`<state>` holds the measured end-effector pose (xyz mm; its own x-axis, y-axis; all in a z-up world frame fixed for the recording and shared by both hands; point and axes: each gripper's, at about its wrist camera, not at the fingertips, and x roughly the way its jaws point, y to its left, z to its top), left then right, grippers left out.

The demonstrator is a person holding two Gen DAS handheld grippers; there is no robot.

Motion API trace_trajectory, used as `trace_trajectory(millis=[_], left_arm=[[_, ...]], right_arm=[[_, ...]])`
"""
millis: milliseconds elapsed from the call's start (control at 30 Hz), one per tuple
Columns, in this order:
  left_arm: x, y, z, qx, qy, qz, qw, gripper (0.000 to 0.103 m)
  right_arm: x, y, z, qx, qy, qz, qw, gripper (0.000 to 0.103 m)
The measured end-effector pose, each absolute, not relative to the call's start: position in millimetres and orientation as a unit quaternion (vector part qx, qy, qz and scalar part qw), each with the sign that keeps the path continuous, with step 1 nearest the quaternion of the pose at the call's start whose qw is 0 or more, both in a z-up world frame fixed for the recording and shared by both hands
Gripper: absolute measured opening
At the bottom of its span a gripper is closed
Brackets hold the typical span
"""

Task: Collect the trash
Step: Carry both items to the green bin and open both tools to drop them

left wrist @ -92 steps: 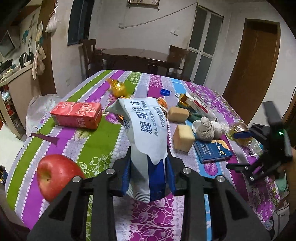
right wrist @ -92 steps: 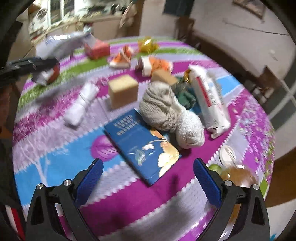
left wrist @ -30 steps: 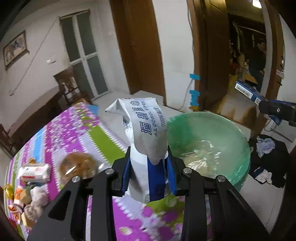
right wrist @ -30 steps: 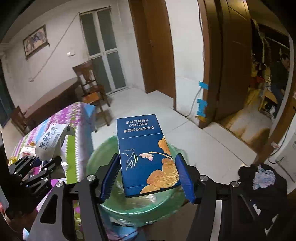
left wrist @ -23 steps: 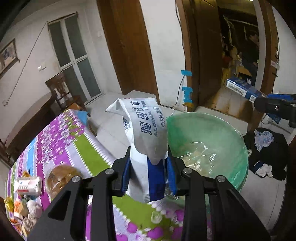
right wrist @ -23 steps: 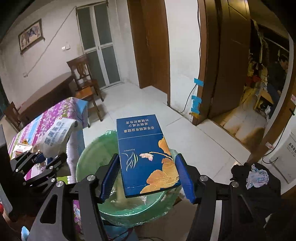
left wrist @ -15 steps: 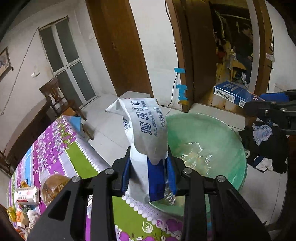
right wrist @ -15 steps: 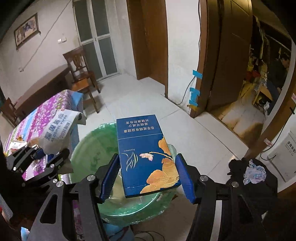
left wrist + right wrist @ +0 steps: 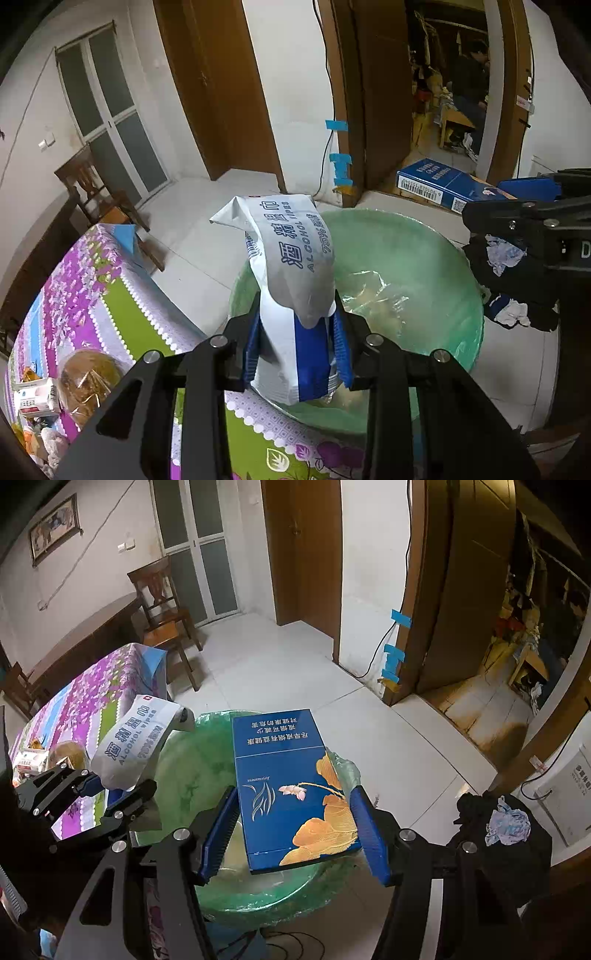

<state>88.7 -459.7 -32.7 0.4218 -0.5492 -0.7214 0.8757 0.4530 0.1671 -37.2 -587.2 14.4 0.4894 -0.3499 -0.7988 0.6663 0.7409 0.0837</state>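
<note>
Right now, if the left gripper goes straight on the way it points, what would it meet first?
Most likely the green bin. The left gripper, shut on the wipes pack, points down over the bin's near rim, so the clear liner and trash inside lie ahead. Depth is unclear.

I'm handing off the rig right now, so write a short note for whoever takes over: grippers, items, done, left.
Left gripper: shut on the alcohol wipes pack, over the green bin.
Right gripper: shut on the blue box, also above the bin.
Done: both items carried from the table to the bin.
Left: release both in, then fetch the wrappers remaining on the table.
</note>
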Motion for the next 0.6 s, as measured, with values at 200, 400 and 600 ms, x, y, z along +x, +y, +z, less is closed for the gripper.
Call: trace_trajectory(millis=[200,400,600], left_arm=[[96,-461,-35,0.266,0.309,-0.451,0.794,0.036],[88,-458,-28,0.269,0.279,-0.439,0.811,0.078],[89,-450,-28,0.264,0.283,-0.432,0.815,0.077]], right_arm=[[-31,-585,7,0.189,0.410,-0.308,0.838,0.063],[-22,-587,5,0.175,0.411,-0.312,0.839,0.076],[-24,-588,4,0.179,0.408,-0.313,0.839,0.076]])
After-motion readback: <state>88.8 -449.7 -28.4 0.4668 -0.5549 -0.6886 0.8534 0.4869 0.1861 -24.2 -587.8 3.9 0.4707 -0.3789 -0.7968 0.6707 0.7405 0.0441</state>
